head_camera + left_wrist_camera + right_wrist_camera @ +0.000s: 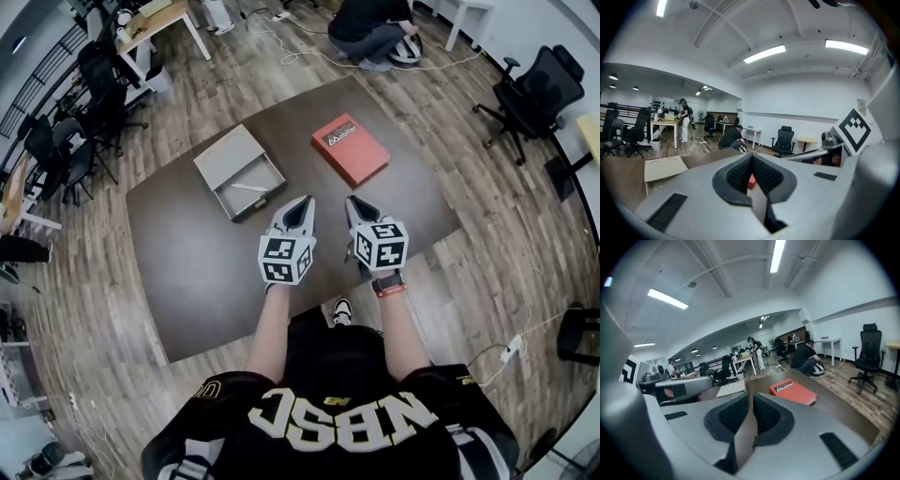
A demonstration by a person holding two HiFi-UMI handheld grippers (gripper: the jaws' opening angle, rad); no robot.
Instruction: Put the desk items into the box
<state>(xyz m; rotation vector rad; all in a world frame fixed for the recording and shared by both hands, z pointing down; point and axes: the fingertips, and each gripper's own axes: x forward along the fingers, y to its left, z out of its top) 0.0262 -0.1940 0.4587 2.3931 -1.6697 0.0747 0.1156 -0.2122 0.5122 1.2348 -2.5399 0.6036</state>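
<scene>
On the dark brown table (187, 262) lies an open grey box (248, 186) with its lid (228, 153) beside it and a thin white item (246, 187) inside. To its right rests a red book (350, 148) (792, 391). Both grippers hover side by side over the table's near half, pointing toward the far edge. My left gripper (302, 202) (751, 157) has its tips touching and holds nothing. My right gripper (354, 202) (751, 397) shows a thin slit between its pads, with nothing in it. The lid (663, 167) sits ahead and to the left of the left gripper.
A person crouches on the wood floor (370, 33) beyond the table's far side, among cables. A black office chair (534, 89) stands at the right. More chairs (94, 84) and a desk (155, 23) stand at the left.
</scene>
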